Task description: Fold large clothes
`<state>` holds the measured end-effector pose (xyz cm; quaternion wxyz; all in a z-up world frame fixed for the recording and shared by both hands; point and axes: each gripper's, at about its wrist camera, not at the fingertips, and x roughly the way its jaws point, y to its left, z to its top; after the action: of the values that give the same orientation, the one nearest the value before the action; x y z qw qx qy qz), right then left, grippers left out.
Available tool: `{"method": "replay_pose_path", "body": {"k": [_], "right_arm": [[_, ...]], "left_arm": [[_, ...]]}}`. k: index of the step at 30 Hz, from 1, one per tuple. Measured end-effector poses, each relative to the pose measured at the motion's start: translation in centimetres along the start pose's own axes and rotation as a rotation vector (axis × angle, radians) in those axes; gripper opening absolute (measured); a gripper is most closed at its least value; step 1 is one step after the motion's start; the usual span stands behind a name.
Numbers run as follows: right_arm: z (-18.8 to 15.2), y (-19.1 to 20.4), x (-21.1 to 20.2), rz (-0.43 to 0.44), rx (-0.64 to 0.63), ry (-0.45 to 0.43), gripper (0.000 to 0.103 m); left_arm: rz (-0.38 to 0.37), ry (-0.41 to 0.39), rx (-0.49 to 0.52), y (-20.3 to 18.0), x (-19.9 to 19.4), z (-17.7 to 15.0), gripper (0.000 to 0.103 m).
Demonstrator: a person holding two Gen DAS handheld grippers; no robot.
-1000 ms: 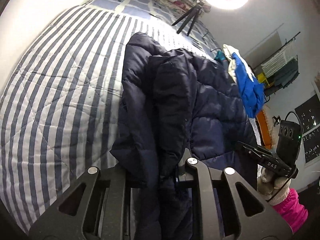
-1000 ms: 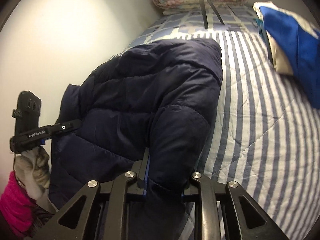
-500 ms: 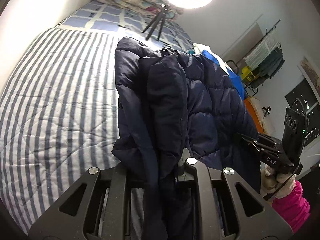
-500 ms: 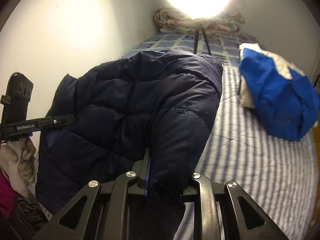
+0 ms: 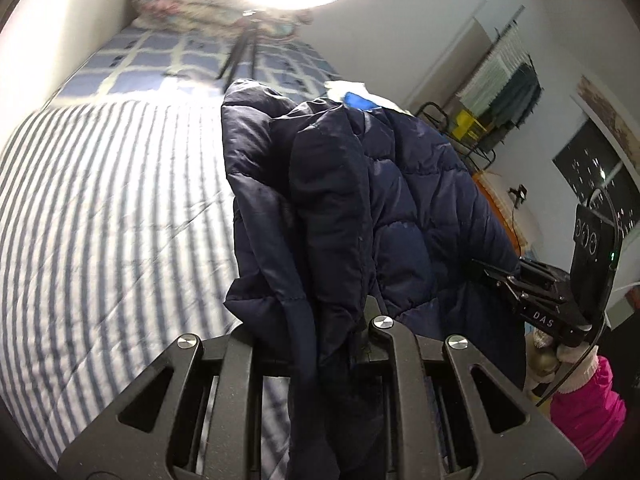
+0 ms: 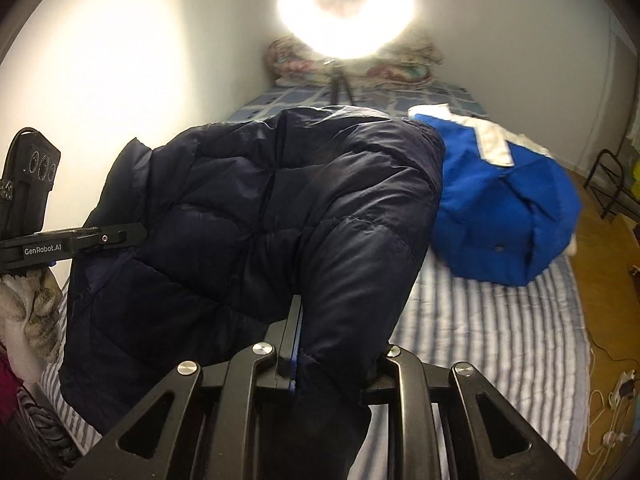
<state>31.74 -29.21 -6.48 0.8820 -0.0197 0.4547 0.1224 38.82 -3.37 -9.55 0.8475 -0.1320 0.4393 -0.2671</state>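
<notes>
- Both pairs of jaws are pressed onto padded fabric: the left gripper point(image 5: 320, 344) is clamped on a thick bunch of the navy puffer jacket point(image 5: 360, 200), and the right gripper point(image 6: 332, 344) is pinching a rolled edge of the same jacket point(image 6: 260, 208).
- The jacket is held raised between the two grippers, above the striped bed point(image 5: 100, 208), its lower folds hanging down past the jaws.
- A slip is the main risk, it is judged: slick quilted shell is bunched, not pinched flat, so a layer could be pulled free if the grippers are drawn apart.
- An uneven fold could follow, since loose folds are dangling and may be trapped underneath when the jacket is laid down.
- The blue garment point(image 6: 504, 208) lies just beside the jacket on the bed and could be covered or dragged.
- The ring light point(image 6: 346, 4) on its tripod stands at the far end, well apart.
</notes>
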Motion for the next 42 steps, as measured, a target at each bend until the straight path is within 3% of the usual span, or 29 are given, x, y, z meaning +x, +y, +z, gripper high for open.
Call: {"method": "replay_pose_path", "body": {"k": [8,18,27,32,35,38,40,41,42], "right_arm": [[3.1,-6.7,-1.7,-0.099,-0.004,-0.046,0.018],[10.6,-15.7,-2.0,-0.257,-0.024,-0.137,0.018],[17.7,-22.6,1.5,-0.379,-0.046,-0.203,0.018],[19.7,-25.1,5.3,-0.413,-0.027,-0.207,0.018],[19.5,-26.2,7.6,-0.429,-0.021,-0.176,0.018],[19.2,-27.0,10.9,-0.482,-0.045,-0.087,0.025],[19.1,-27.3,12.8,-0.551,-0.057,-0.019,0.039],[18.9,-27.5,13.3,-0.586,-0.058,0.001,0.046],[18.7,-27.5,13.4,-0.637,-0.062,-0.003,0.06]], "left_arm": [[-0.052,-0.02,0.094,-5.7,5.0,5.1,0.015],[-0.087,-0.082,0.21,-13.0,12.6,14.6,0.015],[-0.057,-0.158,0.258,-16.3,19.8,23.1,0.015],[-0.021,-0.18,0.261,-16.6,23.3,25.3,0.015],[-0.009,-0.151,0.239,-16.2,26.0,26.0,0.015],[0.047,-0.089,0.21,-14.9,28.8,25.8,0.019],[0.102,-0.077,0.199,-14.4,30.2,25.5,0.025],[0.117,-0.075,0.19,-14.2,30.5,25.4,0.033],[0.13,-0.078,0.181,-14.0,30.6,25.2,0.044]]}}
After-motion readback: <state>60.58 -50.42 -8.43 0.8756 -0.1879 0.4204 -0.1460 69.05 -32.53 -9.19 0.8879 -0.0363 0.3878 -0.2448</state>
